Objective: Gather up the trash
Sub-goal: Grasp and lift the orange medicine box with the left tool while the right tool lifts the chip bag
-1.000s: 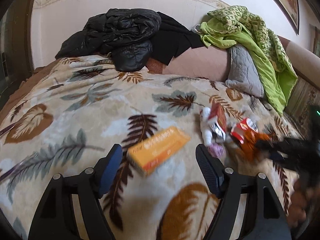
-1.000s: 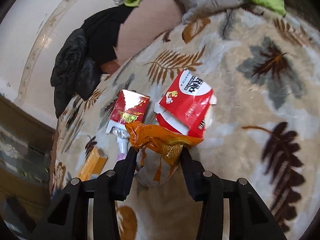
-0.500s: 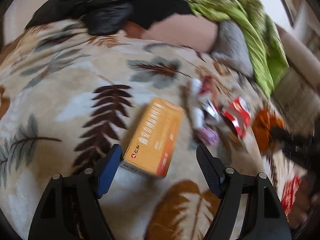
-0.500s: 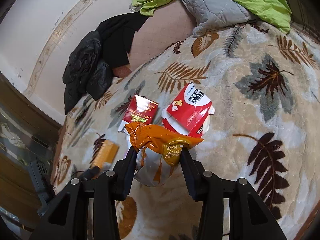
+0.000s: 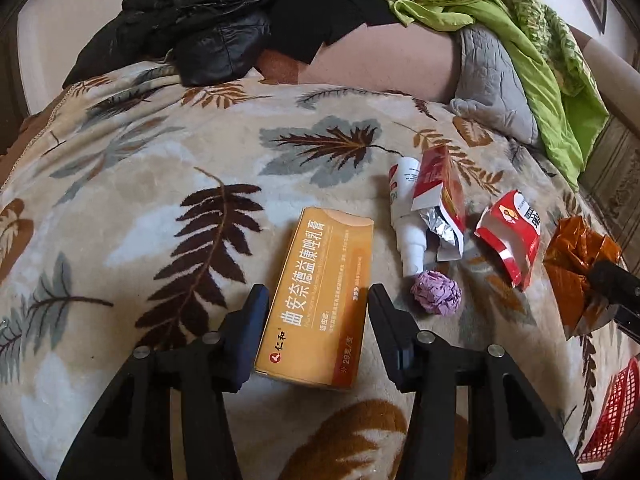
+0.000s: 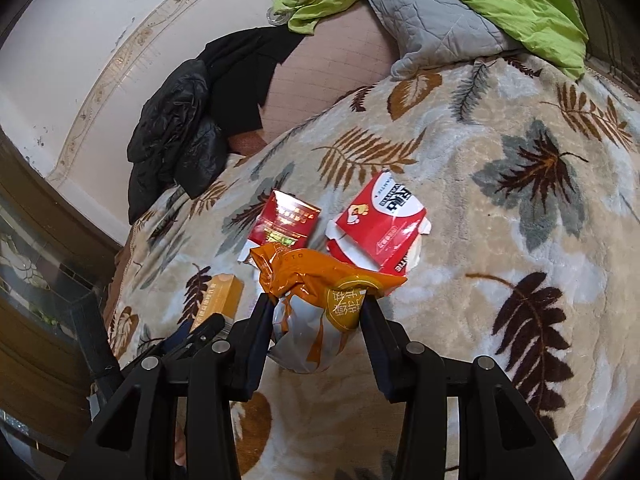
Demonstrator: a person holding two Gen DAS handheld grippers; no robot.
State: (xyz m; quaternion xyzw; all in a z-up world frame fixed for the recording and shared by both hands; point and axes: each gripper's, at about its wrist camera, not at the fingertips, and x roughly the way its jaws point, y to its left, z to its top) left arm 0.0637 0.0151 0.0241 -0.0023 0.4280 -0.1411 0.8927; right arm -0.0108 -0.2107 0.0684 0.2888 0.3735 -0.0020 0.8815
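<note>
An orange carton lies flat on the leaf-patterned blanket. My left gripper straddles its near half, jaws close to both long sides with slim gaps, so still open. To its right lie a white tube, a torn red box, a purple paper wad and a red-white packet. My right gripper is shut on a crumpled orange snack bag, held above the blanket; it also shows in the left wrist view.
Black jackets, a grey pillow and a green quilt pile up at the bed's far end. A red mesh basket sits off the bed at lower right. The wall is beyond.
My left gripper has moved forward over the orange carton and its jaws have narrowed around it. My right gripper has lifted and pulled back a little with the snack bag.
</note>
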